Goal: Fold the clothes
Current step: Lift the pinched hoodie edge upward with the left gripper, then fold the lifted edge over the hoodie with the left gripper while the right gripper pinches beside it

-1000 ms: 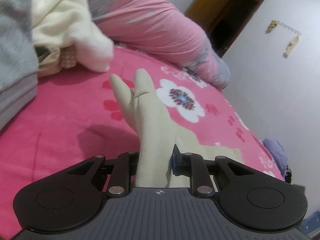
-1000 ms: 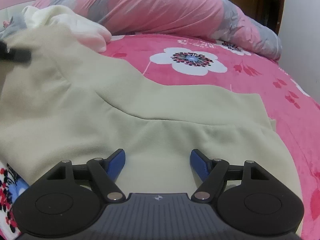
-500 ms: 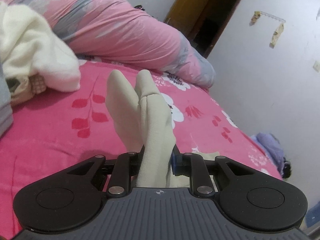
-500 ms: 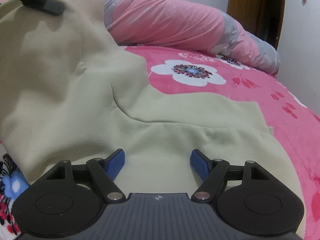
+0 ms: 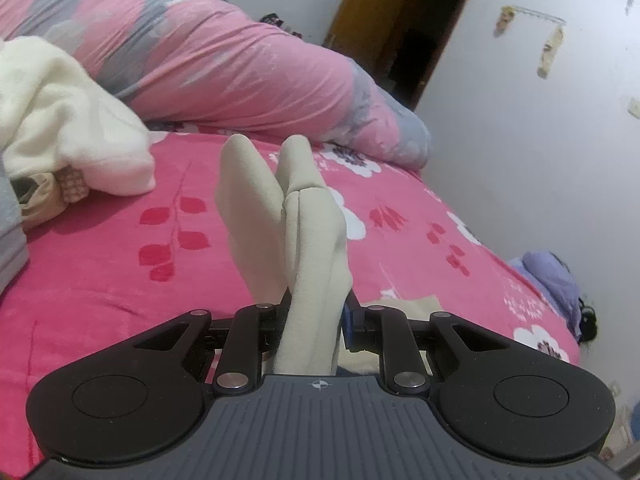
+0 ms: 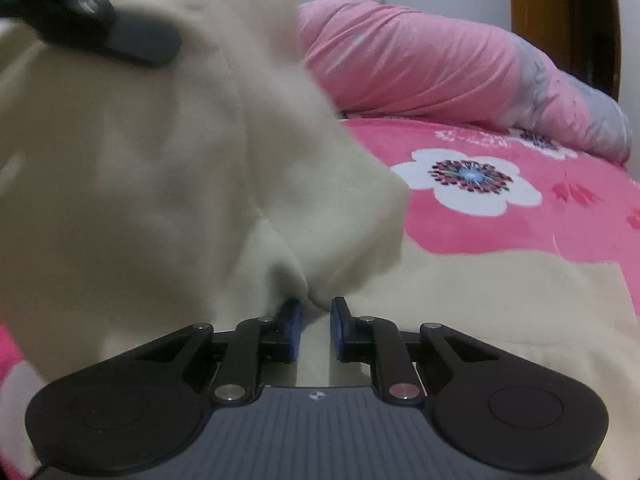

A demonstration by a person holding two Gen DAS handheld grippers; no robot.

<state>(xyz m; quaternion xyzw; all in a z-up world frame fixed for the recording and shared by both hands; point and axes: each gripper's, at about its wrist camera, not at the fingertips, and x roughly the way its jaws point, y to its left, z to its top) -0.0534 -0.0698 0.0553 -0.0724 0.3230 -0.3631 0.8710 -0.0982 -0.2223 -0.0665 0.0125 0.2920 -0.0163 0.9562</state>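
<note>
Here the left tool (image 5: 314,312) pinches a bunched edge of the beige garment (image 6: 168,184) and holds it raised above the pink floral bed cover (image 5: 100,264). The right tool (image 6: 315,328) has its blue pads narrowed on a fold of the same cloth, the rest lying flat on the bed. It reads as a fold in mid-carry: the lifted part likely needs laying over the flat part, edges aligned, before either tool lets go.
</note>
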